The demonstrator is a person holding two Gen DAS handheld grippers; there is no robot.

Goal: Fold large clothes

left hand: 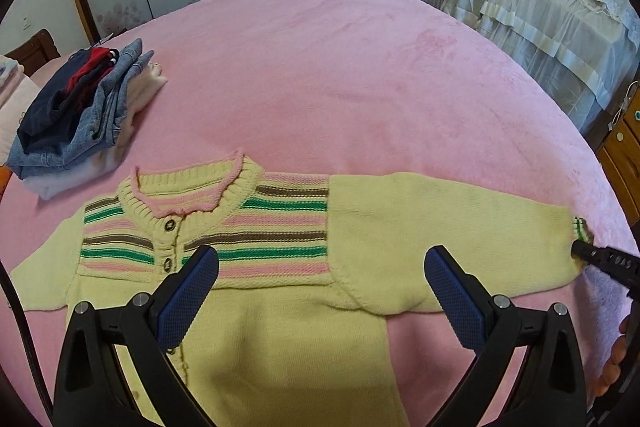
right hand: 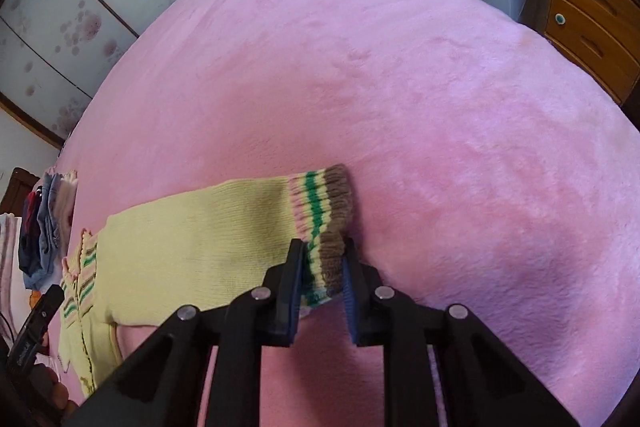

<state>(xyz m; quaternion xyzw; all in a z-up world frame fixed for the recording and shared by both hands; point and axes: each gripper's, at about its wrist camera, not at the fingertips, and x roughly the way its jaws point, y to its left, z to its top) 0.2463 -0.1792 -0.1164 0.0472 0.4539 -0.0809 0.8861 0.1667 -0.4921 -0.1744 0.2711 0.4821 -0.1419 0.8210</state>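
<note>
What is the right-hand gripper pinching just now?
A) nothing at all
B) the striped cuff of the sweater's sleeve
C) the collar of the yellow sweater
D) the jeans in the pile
B: in the right wrist view the right gripper has its two fingers closed on the striped cuff at the end of the yellow sweater sleeve.

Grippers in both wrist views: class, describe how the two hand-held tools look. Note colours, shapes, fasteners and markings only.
The left gripper has black angular plastic arms with round silver bolt heads and blue, finely textured, rounded finger pads. The right gripper is built the same: black arms, silver bolts, blue pads. Seen from the left view, its black body carries small white lettering, too small to read.
</note>
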